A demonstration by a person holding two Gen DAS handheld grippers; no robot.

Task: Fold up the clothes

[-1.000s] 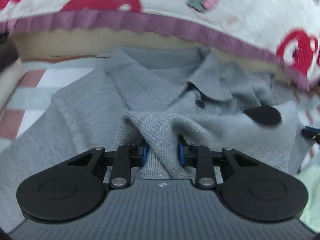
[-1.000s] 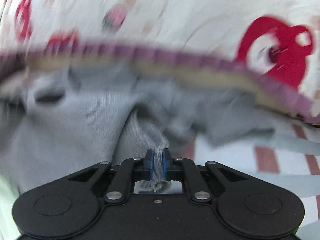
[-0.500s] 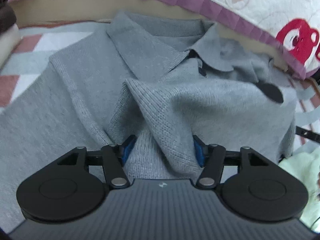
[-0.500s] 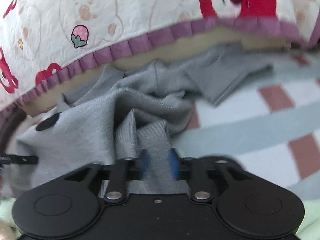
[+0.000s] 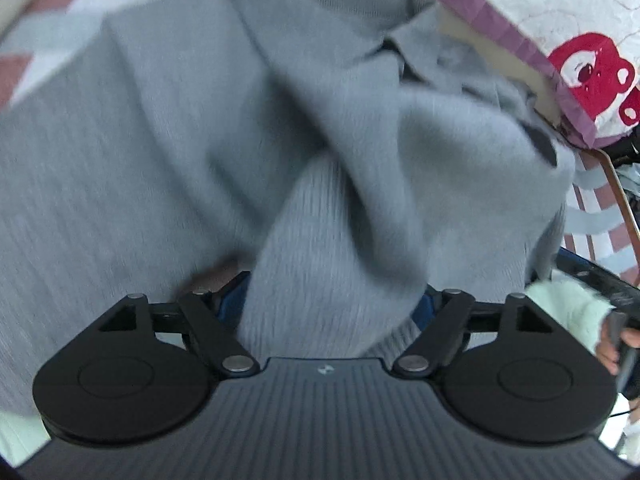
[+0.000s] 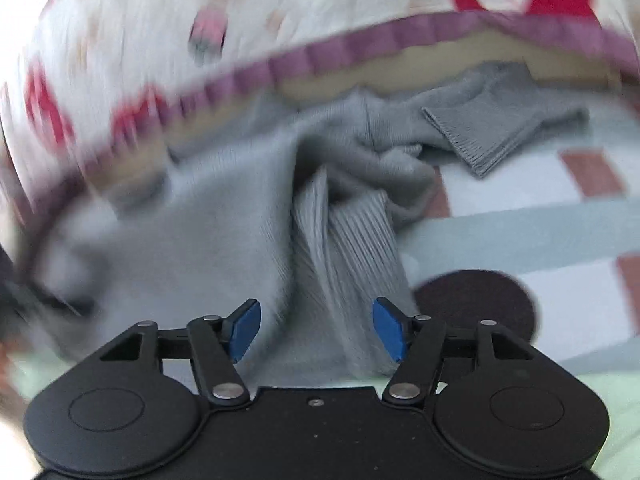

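A grey knit sweater (image 5: 168, 168) lies spread on a checked sheet, collar toward a quilt. The jaws of my left gripper (image 5: 328, 304) are opening and stand wide. A ribbed fold of the hem (image 5: 320, 240) lies loose between them and partly covers the blue pads (image 5: 426, 306). In the right wrist view the sweater (image 6: 208, 240) is bunched. My right gripper (image 6: 316, 328) is also opening; the ribbed hem (image 6: 352, 248) rests between its blue pads (image 6: 244, 328) without being pinched. One sleeve cuff (image 6: 480, 140) lies folded at the far right.
A white quilt with red prints and purple trim (image 5: 580, 64) overhangs the sweater's far side. The pink, white and blue checked sheet (image 6: 540, 216) extends right. A pale green fuzzy sleeve (image 5: 560, 304) and a hand (image 5: 612, 344) show at the right edge. A dark round patch (image 6: 476, 300) sits beside the hem.
Both grippers went from shut on the ribbed hem to wide apart, letting the cloth go slack. Both dropped closer to the sweater and tilted further down.
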